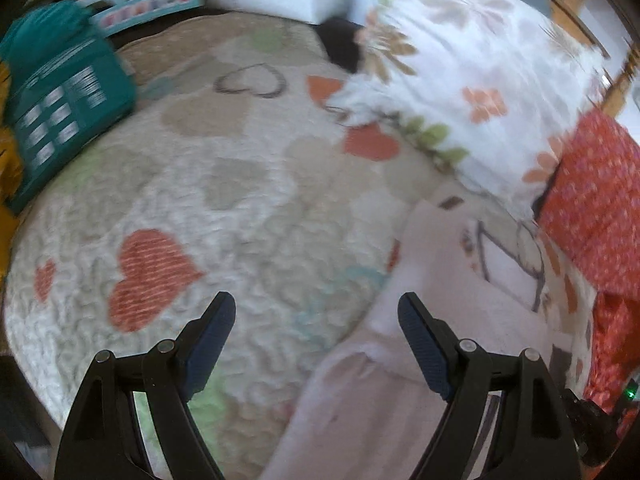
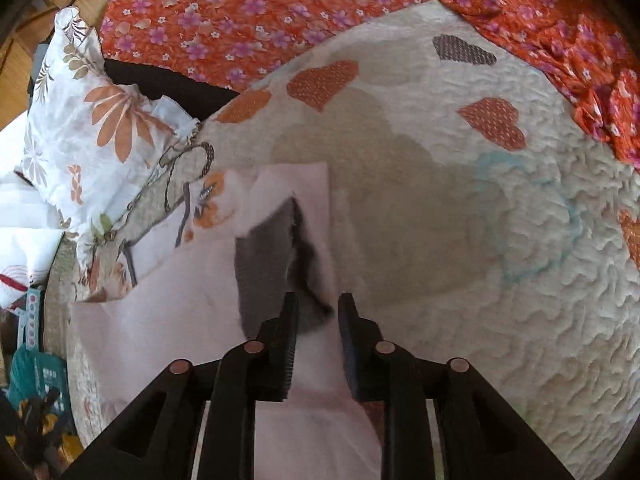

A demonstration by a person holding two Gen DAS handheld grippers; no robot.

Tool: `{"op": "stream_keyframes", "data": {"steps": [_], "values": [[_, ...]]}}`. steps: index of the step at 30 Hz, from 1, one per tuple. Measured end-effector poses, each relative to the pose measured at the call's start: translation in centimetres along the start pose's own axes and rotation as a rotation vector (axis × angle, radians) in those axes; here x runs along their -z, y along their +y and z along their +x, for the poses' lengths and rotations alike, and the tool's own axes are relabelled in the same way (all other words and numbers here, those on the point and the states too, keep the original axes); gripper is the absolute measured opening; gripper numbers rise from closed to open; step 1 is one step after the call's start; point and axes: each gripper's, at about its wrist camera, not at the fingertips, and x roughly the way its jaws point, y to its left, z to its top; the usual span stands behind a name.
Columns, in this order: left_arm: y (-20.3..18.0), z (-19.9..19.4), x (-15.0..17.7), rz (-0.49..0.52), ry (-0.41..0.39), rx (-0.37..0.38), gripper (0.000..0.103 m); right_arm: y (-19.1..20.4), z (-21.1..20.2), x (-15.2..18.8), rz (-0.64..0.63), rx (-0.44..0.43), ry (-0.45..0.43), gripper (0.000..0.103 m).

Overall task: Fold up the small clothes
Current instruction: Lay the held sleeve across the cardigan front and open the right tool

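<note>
A pale pink small garment point(image 2: 192, 320) lies flat on the quilted heart-print bedspread point(image 2: 460, 240). A dark grey patch point(image 2: 268, 252) shows on it. My right gripper point(image 2: 318, 308) hovers just over the garment's right edge, its jaws a narrow gap apart with nothing between them. In the left wrist view the same pink garment point(image 1: 432, 280) lies at the lower right. My left gripper point(image 1: 316, 312) is wide open and empty, its right finger point(image 1: 420, 340) over the garment's left edge, its left finger point(image 1: 212, 332) over the bedspread point(image 1: 240, 200).
A floral pillow point(image 1: 480, 60) point(image 2: 92, 120) lies beyond the garment. Red flowered cloth point(image 2: 280, 8) point(image 1: 592, 200) borders the bedspread. A teal box point(image 1: 60, 92) sits at the bed's left edge, with white items behind.
</note>
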Motion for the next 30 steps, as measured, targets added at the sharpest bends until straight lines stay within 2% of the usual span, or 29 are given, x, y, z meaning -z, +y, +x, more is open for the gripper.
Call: {"op": "stream_keyframes", "data": {"steps": [2,3,6,8,10,11,13,14,17,19,22,27,30], "values": [[-1.7,0.7,-0.3,0.047,0.000,0.043,0.083,-0.5,-1.0,0.9,-0.017,-0.019,-0.013,0.025],[-2.4,1.2,-0.5,0.066,0.004,0.062,0.083,-0.4,-1.5,1.4,-0.035,-0.027,-0.023,0.030],[-4.4,3.4,-1.7,0.118,0.010,0.082,0.083,-0.4,-3.2,3.5,-0.091,-0.064,-0.082,0.041],[-5.6,4.7,-2.6,0.159,-0.015,0.070,0.082,-0.6,-3.4,4.5,-0.091,-0.068,-0.113,0.041],[-6.6,6.4,-3.6,0.183,-0.032,0.065,0.083,-0.7,-2.6,4.7,-0.063,-0.083,-0.079,0.041],[-6.9,7.3,-4.0,0.186,-0.018,0.076,0.083,-0.6,-2.0,4.7,-0.054,-0.121,-0.049,0.041],[-7.2,9.7,-4.7,0.192,0.040,0.089,0.082,0.0,-1.4,4.6,-0.068,-0.136,-0.022,0.041],[-7.1,10.9,-4.9,0.191,0.067,0.069,0.082,0.4,-1.3,4.5,-0.087,-0.134,-0.017,0.041],[-5.7,14.0,-5.1,0.144,0.123,-0.054,0.082,1.3,-0.8,4.3,-0.135,-0.138,-0.005,0.043],[-5.7,13.9,-5.2,0.156,0.080,-0.069,0.085,1.6,-0.5,4.2,-0.151,-0.131,-0.002,0.046],[-6.2,13.5,-5.3,0.184,0.068,-0.120,0.085,1.1,-0.1,4.0,-0.137,-0.141,0.017,0.047],[-4.9,11.0,-5.8,0.100,0.051,-0.053,0.085,0.3,-0.9,3.7,-0.101,-0.162,0.007,0.048],[-4.1,8.9,-5.5,0.093,0.022,-0.026,0.085,0.5,-1.8,3.6,-0.116,-0.150,-0.032,0.049]]}}
